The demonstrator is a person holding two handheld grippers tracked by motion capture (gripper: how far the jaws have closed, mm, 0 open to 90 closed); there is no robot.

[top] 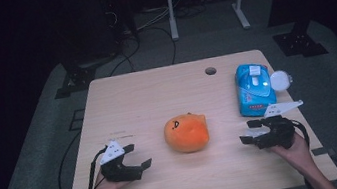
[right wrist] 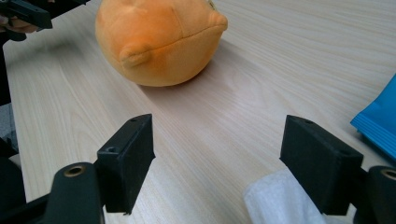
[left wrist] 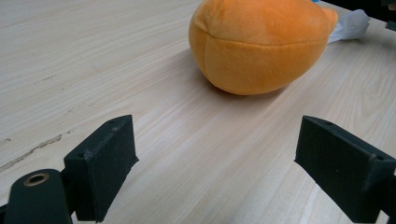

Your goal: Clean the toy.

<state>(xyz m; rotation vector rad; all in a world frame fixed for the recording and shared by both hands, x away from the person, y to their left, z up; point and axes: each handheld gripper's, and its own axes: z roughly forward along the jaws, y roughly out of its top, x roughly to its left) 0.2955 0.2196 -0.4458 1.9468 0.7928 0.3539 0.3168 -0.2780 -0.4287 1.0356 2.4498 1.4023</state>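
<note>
left gripper (top: 137, 155) fingers spread, empty | right gripper (top: 249, 131) fingers spread, empty | orange plush toy (top: 186, 132) on tabletop (top: 137, 104) between both, ahead of fingertips | advice: close in level, squeeze its middle softly

Round orange plush toy (top: 186, 132) — face stitched on top — resting mid-table.

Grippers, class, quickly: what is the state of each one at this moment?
Left gripper: open, jaws wide apart, holding nothing, aimed at the orange plush toy.
Right gripper: open, jaws wide apart, holding nothing, a white tissue beneath it.
</note>
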